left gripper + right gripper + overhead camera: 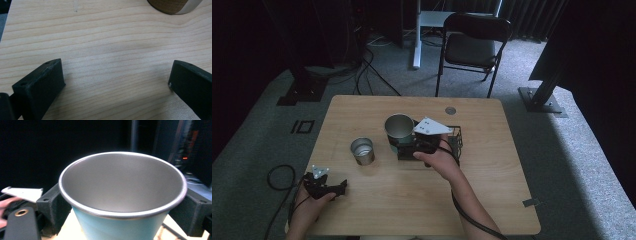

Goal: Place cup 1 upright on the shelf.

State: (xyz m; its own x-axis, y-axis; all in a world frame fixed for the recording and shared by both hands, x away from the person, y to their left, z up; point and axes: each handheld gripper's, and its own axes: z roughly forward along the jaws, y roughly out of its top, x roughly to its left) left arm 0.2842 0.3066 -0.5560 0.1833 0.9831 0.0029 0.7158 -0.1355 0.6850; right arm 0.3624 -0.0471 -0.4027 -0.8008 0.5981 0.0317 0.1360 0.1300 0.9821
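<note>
A steel cup (399,126) with a pale blue outside (120,230) sits between the jaws of my right gripper (398,144) near the table's middle. That gripper (125,207) is shut on the cup, one jaw pressing on each side below the rim. I cannot tell whether the cup touches the table. A smaller silver cup (362,151) stands upright to its left. My left gripper (341,187) rests near the front left corner of the table (412,200). In its own view the left gripper (115,70) is open over bare wood, with the silver cup's base (172,6) farther ahead.
A black wire frame (455,138) stands on the table just behind my right hand. A round grommet hole (450,110) lies near the far edge. A folding chair (474,42) stands beyond the table. A cable (279,177) loops on the floor at the left.
</note>
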